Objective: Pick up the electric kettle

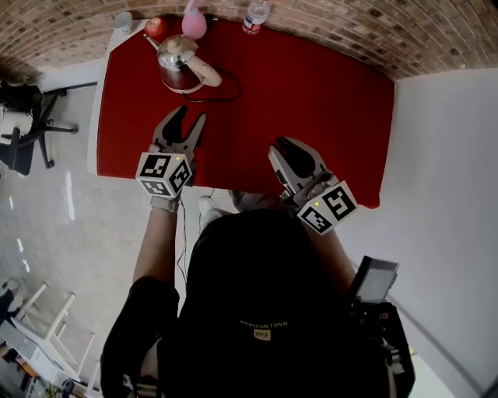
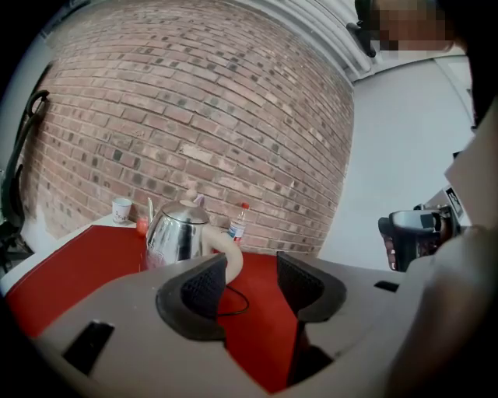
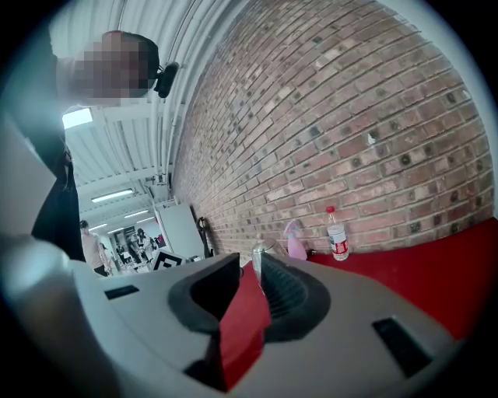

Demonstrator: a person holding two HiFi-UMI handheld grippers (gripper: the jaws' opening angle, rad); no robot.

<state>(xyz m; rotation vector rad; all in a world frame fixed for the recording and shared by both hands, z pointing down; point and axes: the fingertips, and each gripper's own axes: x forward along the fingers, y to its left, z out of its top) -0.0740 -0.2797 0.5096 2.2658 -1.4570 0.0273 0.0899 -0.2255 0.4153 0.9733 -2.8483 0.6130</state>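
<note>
Red cloth covers the table, which stands against a brick wall. The electric kettle, of shiny steel with a cream handle, stands upright on the cloth near the far left corner, at about 11 o'clock in the head view. Its handle points toward 4 o'clock and a black cord runs in a loop from its base toward 3 o'clock. Behind the kettle, along the wall, a white cup stands at the corner, then a small red object that I cannot identify, then a pink spray bottle, and farther toward 1 o'clock a clear water bottle with a red cap. The left gripper hovers over the near part of the cloth, and the kettle is at 12 o'clock from it, apart from it. In the left gripper view its jaws stand wide apart with nothing between the pads; only cloth and cord show through the gap, and the kettle is seen beyond the left jaw. The right gripper is near the front edge of the table, at 3 o'clock from the left one and well apart from the kettle. Its jaws leave only a narrow gap, and nothing is held in it; the red cloth shows through.
</note>
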